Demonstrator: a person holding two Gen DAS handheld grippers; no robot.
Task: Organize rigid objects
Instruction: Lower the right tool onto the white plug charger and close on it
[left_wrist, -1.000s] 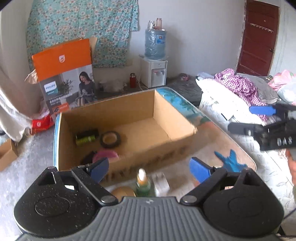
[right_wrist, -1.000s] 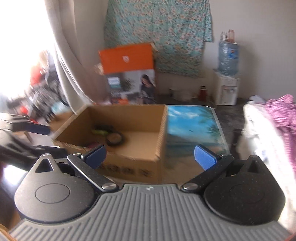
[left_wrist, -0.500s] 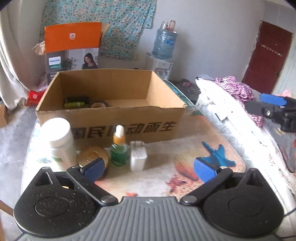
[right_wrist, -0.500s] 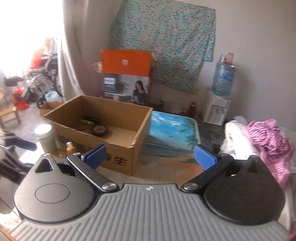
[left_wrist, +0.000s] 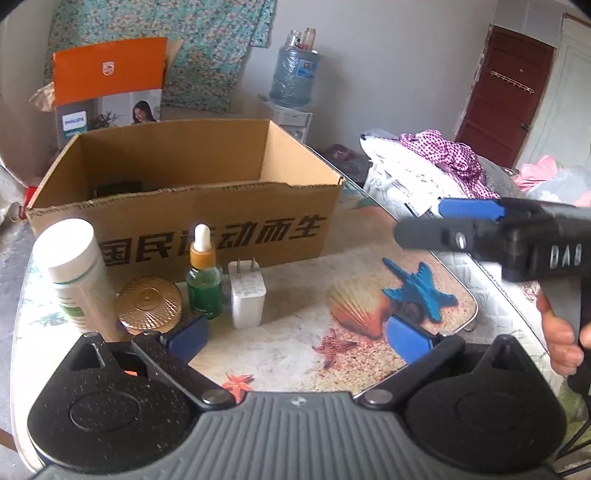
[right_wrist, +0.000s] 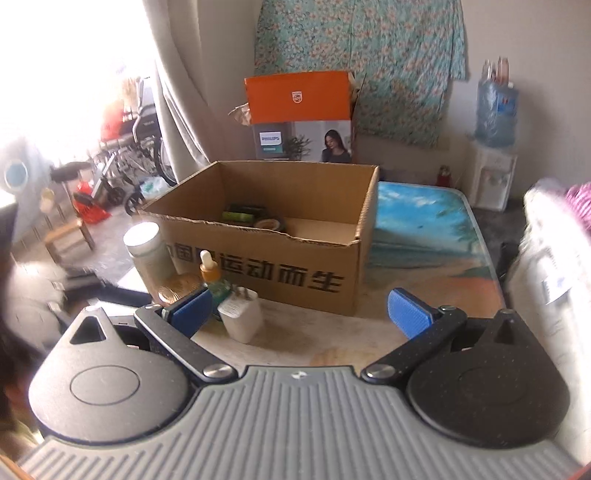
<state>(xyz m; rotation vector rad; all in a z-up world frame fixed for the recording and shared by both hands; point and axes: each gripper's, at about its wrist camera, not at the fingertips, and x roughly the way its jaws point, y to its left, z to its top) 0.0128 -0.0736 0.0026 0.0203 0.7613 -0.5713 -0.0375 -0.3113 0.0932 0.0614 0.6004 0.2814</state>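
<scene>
1. Both pairs of jaws stand wide apart with nothing between the pads; our left gripper (left_wrist: 295, 334) has just been opening to its widest, and our right gripper (right_wrist: 301, 312) is just as spread.
2. We see four loose items in a row on the table (left_wrist: 288, 354), just in front of the cardboard box (left_wrist: 207, 225): a white bottle (left_wrist: 75, 271), a round gold tin (left_wrist: 149, 304), a green dropper bottle (left_wrist: 204, 284) and a white plug adapter (left_wrist: 246, 295); the dropper bottle and adapter stand upright and nearly touch.
3. Our left gripper's left pad sits just beside the gold tin and the dropper bottle; from the right wrist view the adapter (right_wrist: 240, 317) stands just beside our right gripper's left pad.
4. Inside the box we can make out a roll of tape (right_wrist: 269, 224) and a dark green item (right_wrist: 242, 214) against the far wall; the near wall hides the rest.
5. Our right gripper shows side-on at the left view's right edge (left_wrist: 417, 225), a hand (left_wrist: 559, 332) gripping its handle.
6. Further off stand an orange carton (left_wrist: 107, 77), a water dispenser (left_wrist: 293, 79) and a heap of laundry (left_wrist: 443, 155).
</scene>
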